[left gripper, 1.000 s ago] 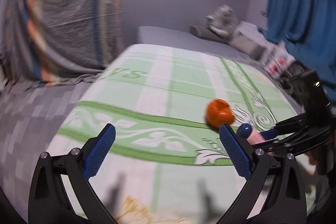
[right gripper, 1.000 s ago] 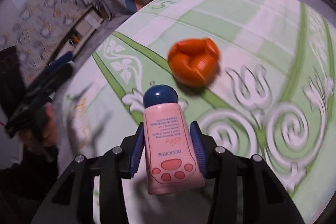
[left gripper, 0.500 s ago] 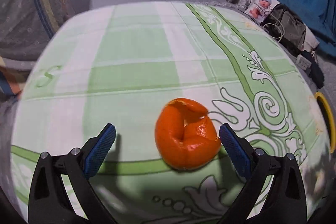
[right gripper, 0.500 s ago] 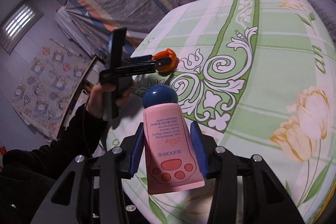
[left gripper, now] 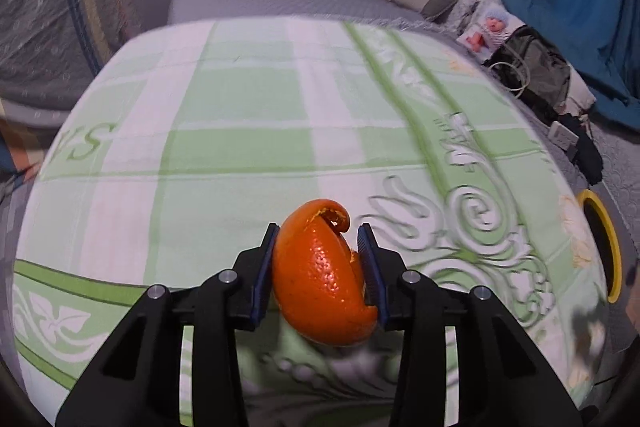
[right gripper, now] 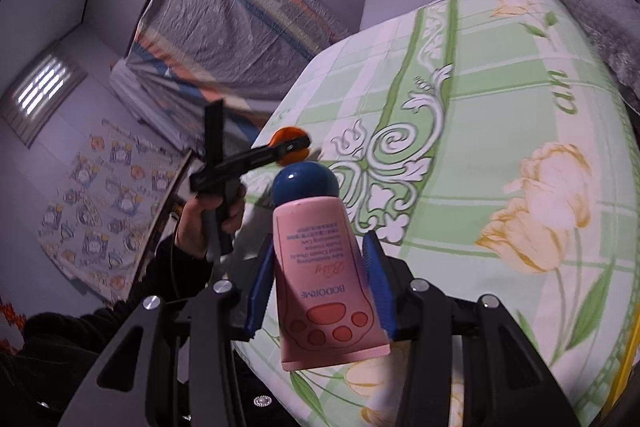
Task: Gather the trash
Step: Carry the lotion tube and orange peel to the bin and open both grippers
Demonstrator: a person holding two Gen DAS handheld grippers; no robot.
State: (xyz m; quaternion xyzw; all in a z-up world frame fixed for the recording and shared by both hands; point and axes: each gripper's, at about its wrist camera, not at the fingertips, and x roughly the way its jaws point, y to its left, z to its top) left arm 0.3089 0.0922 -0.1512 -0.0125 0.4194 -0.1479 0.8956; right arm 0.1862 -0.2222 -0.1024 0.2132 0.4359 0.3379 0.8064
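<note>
Left wrist view: left gripper (left gripper: 318,247), wide apart earlier, now closing with pads against the orange peel (left gripper: 322,279) above the green bedsheet (left gripper: 240,131), right wrist view: right gripper (right gripper: 320,287) still clamping the pink tube (right gripper: 324,275), now farther from the peel.

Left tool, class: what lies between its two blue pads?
An orange peel sits between the closing pads of the left tool, seen in the left wrist view.

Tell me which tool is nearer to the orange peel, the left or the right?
Left. The left tool is closing with the orange peel between its pads; the right tool is apart from it, holding a pink tube.
</note>
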